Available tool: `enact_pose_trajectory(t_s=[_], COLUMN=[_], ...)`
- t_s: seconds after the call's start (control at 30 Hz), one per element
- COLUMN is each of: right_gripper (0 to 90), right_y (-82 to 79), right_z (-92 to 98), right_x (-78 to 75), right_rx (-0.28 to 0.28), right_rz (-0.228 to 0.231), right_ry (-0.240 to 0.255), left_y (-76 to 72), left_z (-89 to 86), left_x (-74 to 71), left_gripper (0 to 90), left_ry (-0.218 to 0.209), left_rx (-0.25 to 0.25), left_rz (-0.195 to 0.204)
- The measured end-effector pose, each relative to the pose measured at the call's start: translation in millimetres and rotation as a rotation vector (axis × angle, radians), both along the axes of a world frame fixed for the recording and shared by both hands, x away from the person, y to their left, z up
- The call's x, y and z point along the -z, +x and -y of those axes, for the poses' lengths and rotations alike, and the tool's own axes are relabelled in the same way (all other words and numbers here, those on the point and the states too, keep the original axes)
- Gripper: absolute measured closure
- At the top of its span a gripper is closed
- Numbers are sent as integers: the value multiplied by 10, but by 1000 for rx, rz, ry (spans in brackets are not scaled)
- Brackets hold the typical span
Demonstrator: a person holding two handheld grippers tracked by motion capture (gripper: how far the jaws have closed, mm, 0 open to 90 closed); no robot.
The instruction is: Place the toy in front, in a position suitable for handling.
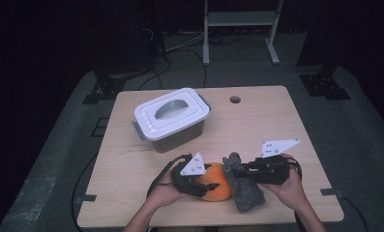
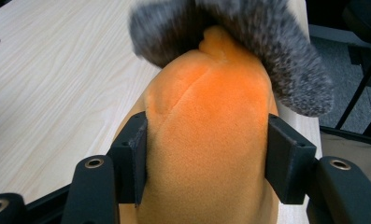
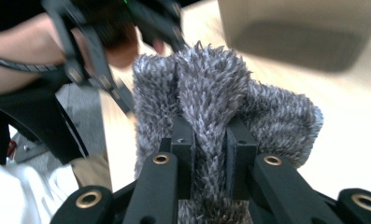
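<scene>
While the person's forearms come in from six o'clock in the high view, the left gripper is clamped on an orange plush toy that sits on the wooden table near its front edge, at about six o'clock from the table's middle. In the left gripper view both black jaws press against the sides of the toy, one at nine o'clock and one at three o'clock of its body, and the soft fabric bulges between them.

The right gripper is pinched tight on a grey fuzzy sock, which lies just at three o'clock of the orange toy and touches it. In the right gripper view the jaws stand close together with a fold of the sock squeezed between them, its pile standing up toward twelve o'clock. In the left gripper view the open end of the sock sits over the narrow tip of the toy at twelve o'clock.

A white lidded plastic box stands at about eleven o'clock from the two grippers, well apart from them. A small round hole shows in the table near its far edge at twelve o'clock.
</scene>
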State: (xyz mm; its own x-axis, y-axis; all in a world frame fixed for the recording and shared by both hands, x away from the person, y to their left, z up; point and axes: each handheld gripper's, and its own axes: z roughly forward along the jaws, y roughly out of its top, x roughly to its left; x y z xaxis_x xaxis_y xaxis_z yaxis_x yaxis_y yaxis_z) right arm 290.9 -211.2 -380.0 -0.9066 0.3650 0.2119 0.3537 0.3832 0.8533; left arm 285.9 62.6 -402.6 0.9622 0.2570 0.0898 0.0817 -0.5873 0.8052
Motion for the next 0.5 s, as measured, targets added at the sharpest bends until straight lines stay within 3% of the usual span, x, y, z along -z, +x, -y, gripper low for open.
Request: enact_pose_trajectory(t_s=[0.07, 0.13, 0.23, 0.37, 0.5], right_gripper=[763, 761, 761, 761, 761], right_y=[-33, -41, -7, 14, 12], right_z=[-52, -108, -120, -66, -63], right_x=[-61, -46, 53, 103, 118], right_rx=[-13, -18, -20, -19, -28], right_rz=[21, 29, 3, -18, -21], right_ry=[1, -39, -71, -60, -63], left_y=[-14, -11, -8, 12, 69], left_z=[19, 16, 19, 20, -47], left_x=[8, 14, 40, 40, 41], left_gripper=[387, 376, 363, 287, 192], left_ry=[-4, -2, -5, -21, -63], left_rx=[4, 9, 13, 18, 27], left_rz=[4, 3, -6, -15, -58])
